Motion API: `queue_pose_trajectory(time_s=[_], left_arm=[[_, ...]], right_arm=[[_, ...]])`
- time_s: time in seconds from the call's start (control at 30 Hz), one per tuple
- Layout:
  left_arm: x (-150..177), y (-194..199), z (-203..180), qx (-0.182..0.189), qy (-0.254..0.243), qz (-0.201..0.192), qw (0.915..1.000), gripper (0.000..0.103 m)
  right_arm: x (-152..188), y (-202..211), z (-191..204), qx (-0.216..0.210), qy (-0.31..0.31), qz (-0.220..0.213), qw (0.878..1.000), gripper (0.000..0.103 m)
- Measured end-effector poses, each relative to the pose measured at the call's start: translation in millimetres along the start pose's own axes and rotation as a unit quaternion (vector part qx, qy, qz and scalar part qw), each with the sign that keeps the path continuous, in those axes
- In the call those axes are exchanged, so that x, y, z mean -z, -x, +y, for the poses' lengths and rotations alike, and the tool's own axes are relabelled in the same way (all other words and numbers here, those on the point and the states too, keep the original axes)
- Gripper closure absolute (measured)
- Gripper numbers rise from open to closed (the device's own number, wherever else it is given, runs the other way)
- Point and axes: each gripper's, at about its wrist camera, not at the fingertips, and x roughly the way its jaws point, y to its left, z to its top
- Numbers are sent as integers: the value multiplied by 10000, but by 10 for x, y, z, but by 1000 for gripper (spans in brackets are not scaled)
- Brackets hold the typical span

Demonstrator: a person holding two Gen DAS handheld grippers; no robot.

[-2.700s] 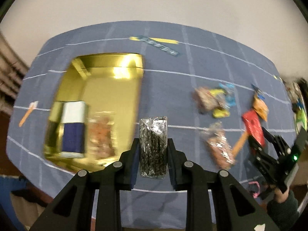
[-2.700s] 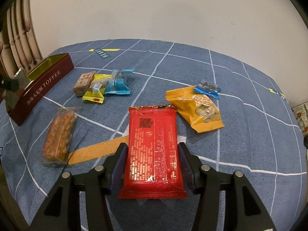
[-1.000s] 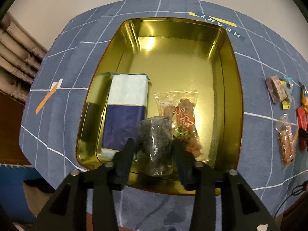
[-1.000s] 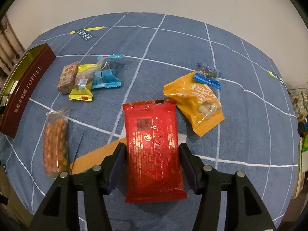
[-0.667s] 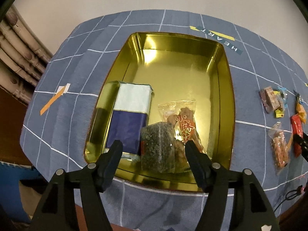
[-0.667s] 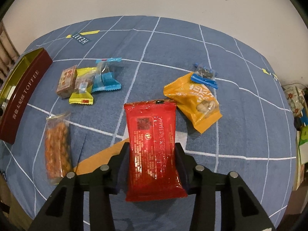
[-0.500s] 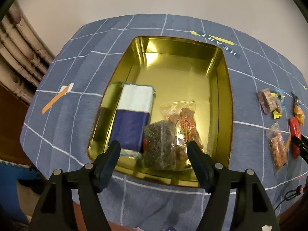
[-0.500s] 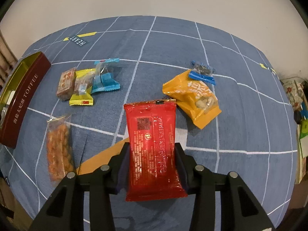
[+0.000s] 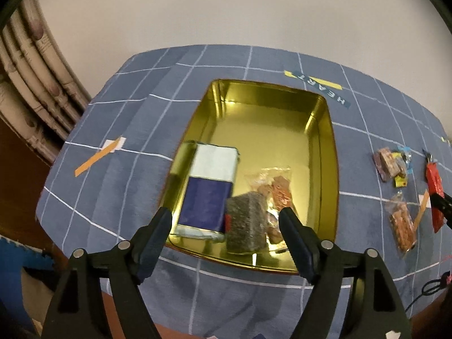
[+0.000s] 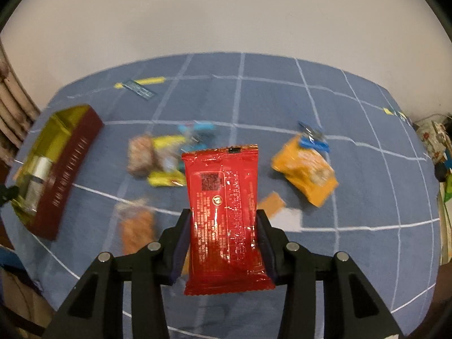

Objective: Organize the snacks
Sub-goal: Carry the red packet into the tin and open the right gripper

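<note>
An open gold tin (image 9: 268,130) lies on the blue checked cloth. In its near end are a white and blue box (image 9: 209,189), a clear packet of reddish snacks (image 9: 278,189) and a dark packet (image 9: 247,223). My left gripper (image 9: 224,214) hangs above that end. Its jaws are opening, well apart, and nothing is between them. My right gripper (image 10: 223,217) is shut on a red packet (image 10: 223,183) and holds it up off the cloth. In the left wrist view the red packet (image 9: 433,186) shows at the far right.
Loose on the cloth are an orange bag (image 10: 308,172), a small blue packet (image 10: 313,138), a cluster of small sweets (image 10: 158,158) and a clear packet of orange snacks (image 10: 135,226). The tin's maroon side (image 10: 67,180) stands at the left. The table's edge runs close below both grippers.
My left gripper let go of the dark packet in the tin, opened wide and rose. My right gripper closed on the red packet and lifted it off the cloth.
</note>
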Motion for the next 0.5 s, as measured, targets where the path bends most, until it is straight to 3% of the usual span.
queue_pose_trajectory(time_s=[0.5], left_arm=[[168,-6,695,-338,727,74,9968,28]], right_arm=[[-215,49,1459,-1168,656,-98,9909,58]])
